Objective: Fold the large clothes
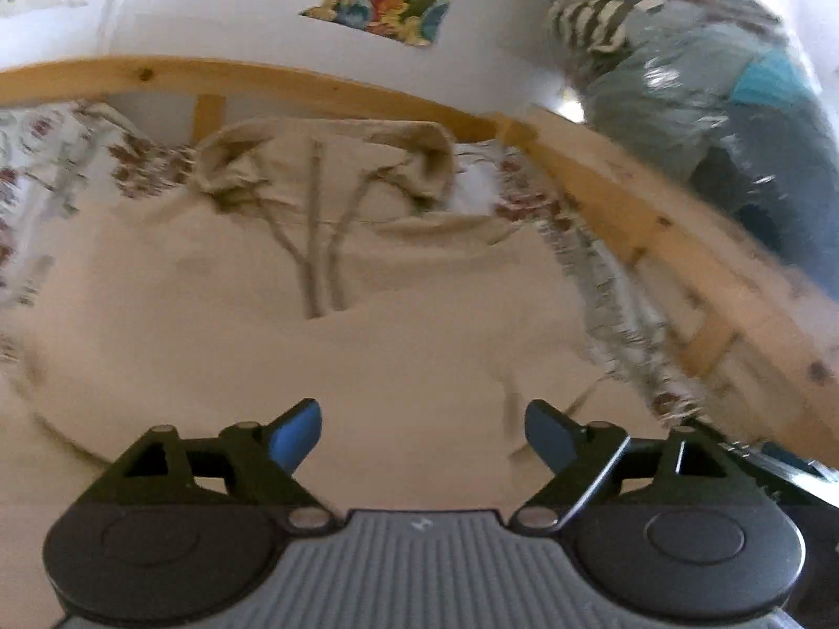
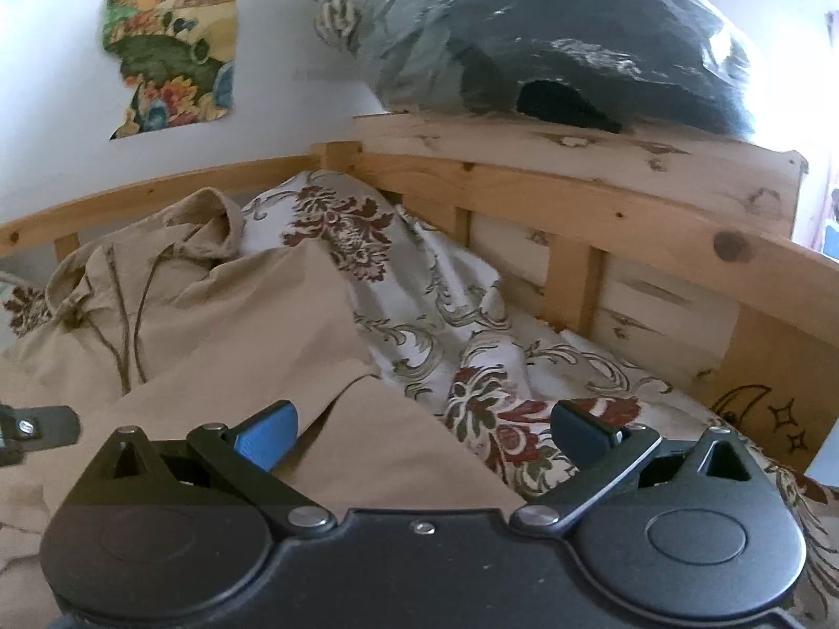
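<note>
Both grippers point forward and somewhat downward over a bed. In the left wrist view the left gripper fills the bottom of the frame, its blue fingertips spread wide with nothing between them; only cloth lies beneath the gap. In the right wrist view the right gripper sits likewise at the bottom, its jaws released and standing wide, empty.

The beige hooded garment lies spread across the middle and lower part of the left view, right under and ahead of the left gripper. Its hood and dark drawstrings lie toward the upper centre, near the far rail. In the right view the same garment covers the left and centre, with a folded edge running down toward the gap between the fingers. The left blue fingertip is over the beige cloth; the right one hangs over the bedding.

A floral bedspread lies crumpled on the right of the right view, beside and partly under the garment. A wooden bed frame curves across behind it, with a moon and stars drawn on the board at lower right. A clear plastic bag of clothes rests on top of the frame at upper right. A flowered picture hangs on the white wall at upper left. The left view is blurred.
</note>
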Action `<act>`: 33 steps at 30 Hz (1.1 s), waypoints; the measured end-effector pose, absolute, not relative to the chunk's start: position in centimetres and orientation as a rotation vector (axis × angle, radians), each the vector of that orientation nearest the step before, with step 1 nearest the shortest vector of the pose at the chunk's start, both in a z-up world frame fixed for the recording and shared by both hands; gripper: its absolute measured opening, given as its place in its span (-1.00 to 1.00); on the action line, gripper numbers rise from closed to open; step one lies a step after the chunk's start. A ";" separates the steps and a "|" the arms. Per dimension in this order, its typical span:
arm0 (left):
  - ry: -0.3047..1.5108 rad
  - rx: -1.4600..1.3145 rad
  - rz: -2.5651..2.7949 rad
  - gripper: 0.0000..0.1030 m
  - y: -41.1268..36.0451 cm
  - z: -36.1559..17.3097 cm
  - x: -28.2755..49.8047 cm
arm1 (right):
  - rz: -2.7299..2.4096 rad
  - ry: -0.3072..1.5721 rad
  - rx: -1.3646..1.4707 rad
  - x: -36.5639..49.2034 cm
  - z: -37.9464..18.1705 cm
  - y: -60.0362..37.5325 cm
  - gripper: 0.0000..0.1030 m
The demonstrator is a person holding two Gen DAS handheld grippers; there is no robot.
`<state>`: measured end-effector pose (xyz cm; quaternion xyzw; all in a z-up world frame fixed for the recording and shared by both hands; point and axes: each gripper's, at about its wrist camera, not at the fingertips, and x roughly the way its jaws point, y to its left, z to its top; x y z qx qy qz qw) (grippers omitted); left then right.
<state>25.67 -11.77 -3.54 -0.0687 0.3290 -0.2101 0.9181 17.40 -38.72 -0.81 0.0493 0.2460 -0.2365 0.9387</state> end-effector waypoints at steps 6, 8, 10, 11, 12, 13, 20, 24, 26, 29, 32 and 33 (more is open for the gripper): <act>0.700 0.021 -0.231 0.89 -6.3 -1.9 26.4 | -0.374 0.525 0.095 18.0 -1.2 -37.4 0.93; 0.710 0.041 -0.134 0.77 -3.2 -1.7 26.9 | -0.319 0.524 0.077 18.0 -1.3 -36.6 0.93; 0.726 0.039 -0.061 0.65 -0.2 -1.7 27.6 | -0.253 0.560 0.055 18.3 -1.4 -35.8 0.93; 0.727 0.013 -0.028 0.62 1.6 -2.0 28.0 | -0.229 0.573 0.044 18.3 -1.5 -35.4 0.93; 0.719 -0.021 -0.007 0.56 3.1 -2.4 28.3 | -0.211 0.576 0.032 18.2 -1.5 -35.0 0.93; 0.708 -0.060 0.000 0.45 4.5 -2.8 28.8 | -0.194 0.577 0.021 18.2 -1.3 -34.6 0.93; 0.733 -0.300 -0.101 0.00 11.1 -6.3 32.7 | 0.006 0.564 0.085 20.2 -1.0 -32.3 0.82; 0.774 -0.354 -0.114 -0.25 11.8 -9.7 35.1 | 0.139 0.590 0.078 26.6 -0.8 -28.5 0.43; 0.780 -0.393 -0.100 -0.32 12.4 -11.2 36.1 | 0.223 0.625 0.100 31.1 -0.7 -25.7 0.08; 0.800 -0.439 -0.141 -0.76 12.9 -12.9 37.2 | 0.350 0.668 0.130 37.5 -0.7 -21.2 -0.01; 0.804 -0.502 -0.151 -0.82 13.4 -13.7 37.7 | 0.433 0.655 0.046 42.7 -0.8 -16.1 0.00; 0.803 -0.528 -0.152 -0.87 13.6 -13.7 37.7 | 0.447 0.651 0.022 44.3 -1.0 -14.6 0.00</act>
